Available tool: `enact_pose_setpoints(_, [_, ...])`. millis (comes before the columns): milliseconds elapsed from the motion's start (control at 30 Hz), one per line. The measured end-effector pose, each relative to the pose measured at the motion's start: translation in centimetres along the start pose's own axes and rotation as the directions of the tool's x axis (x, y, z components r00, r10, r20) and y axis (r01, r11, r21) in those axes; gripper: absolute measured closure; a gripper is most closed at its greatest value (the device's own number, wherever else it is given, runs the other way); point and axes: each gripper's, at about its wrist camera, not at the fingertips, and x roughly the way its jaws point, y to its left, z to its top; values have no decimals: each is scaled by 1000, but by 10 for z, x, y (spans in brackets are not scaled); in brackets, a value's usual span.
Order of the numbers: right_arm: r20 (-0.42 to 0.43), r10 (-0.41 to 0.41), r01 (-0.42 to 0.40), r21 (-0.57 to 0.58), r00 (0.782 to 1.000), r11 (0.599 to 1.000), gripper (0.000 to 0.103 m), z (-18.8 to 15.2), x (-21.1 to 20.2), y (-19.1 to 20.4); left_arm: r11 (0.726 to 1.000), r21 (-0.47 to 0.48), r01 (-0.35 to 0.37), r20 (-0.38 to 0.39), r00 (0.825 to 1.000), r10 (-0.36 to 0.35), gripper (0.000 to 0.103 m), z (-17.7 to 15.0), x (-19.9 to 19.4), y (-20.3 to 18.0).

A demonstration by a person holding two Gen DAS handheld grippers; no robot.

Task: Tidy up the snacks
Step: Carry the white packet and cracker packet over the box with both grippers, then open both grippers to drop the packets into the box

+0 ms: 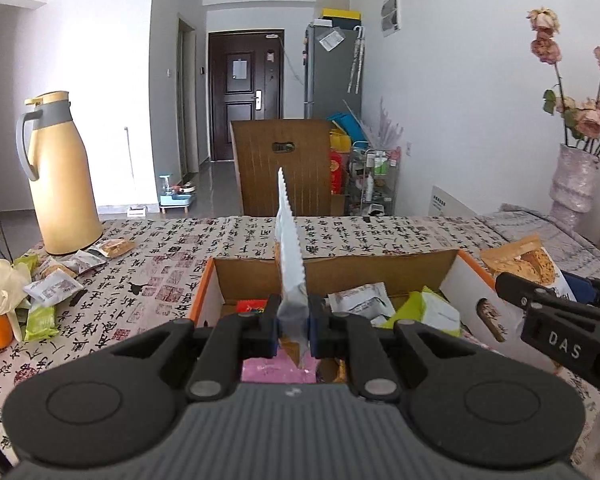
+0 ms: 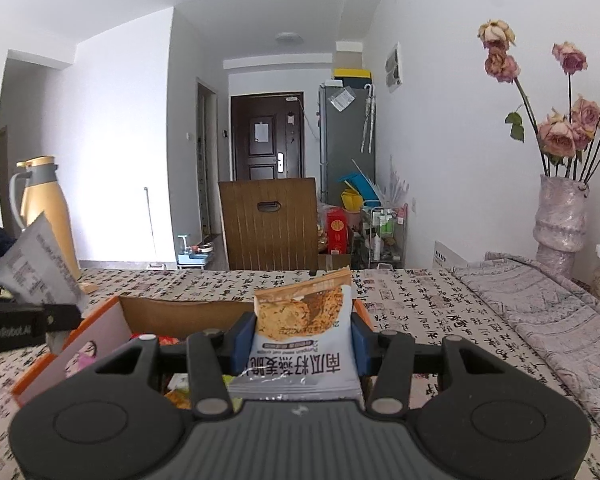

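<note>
we see the table [image 1: 140,264] under a calligraphy-print cloth, and on it an open cardboard box [image 1: 452,276] with loose snack packets inside; our own gripper bodies cut off its near part. our right gripper [image 2: 303,344] has its fingers part spread, pinching a white and orange snack bag [image 2: 304,332] upright over the box. our left gripper [image 1: 293,326] has its fingers pressed nearly together on a thin silver packet [image 1: 290,248], seen edge-on above the box, its print unreadable. more packets [image 1: 56,288] lie by a yellow thermos [image 1: 60,176].
</note>
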Motion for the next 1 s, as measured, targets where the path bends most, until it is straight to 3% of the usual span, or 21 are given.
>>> enact_pose_setpoints(433, [-58,16,-13,43,998,999,54,-20,25,-8,999,-24,25,-57,998,-26,86,-22,32,11])
enact_pose_setpoints(467, [-58,14,-12,42,998,999,54,-21,24,-7,999,-24,26,-54,998,-27,75,-23,31,11])
enact_pose_setpoints(500, [-58,15,-12,43,998,999,47,-22,23,-7,999,-27,26,-47,999,-27,51,-23,29,11])
enact_pose_setpoints(533, [-53,16,-14,48,998,999,33,-22,21,-8,999,-29,14,-37,999,-15,39,-23,28,11])
enact_pose_setpoints(567, [-44,15,-13,52,999,999,25,-22,19,-8,1000,-30,-9,-22,1000,8,18,-23,25,10])
enact_pose_setpoints(600, [-32,7,-6,56,999,998,12,-22,17,-9,999,-33,-26,-5,1000,26,10,-22,23,11])
enact_pose_setpoints(633, [-24,2,-1,59,1000,998,3,-22,15,-10,999,-38,-32,10,999,32,8,-22,20,12])
enact_pose_setpoints(667, [-15,2,-1,66,1000,998,0,-22,13,-11,999,-44,-30,17,999,30,3,-21,18,13])
enact_pose_setpoints(1000, [2,-3,3,93,1000,996,0,-22,8,-15,997,-63,-50,19,999,51,0,-19,16,15])
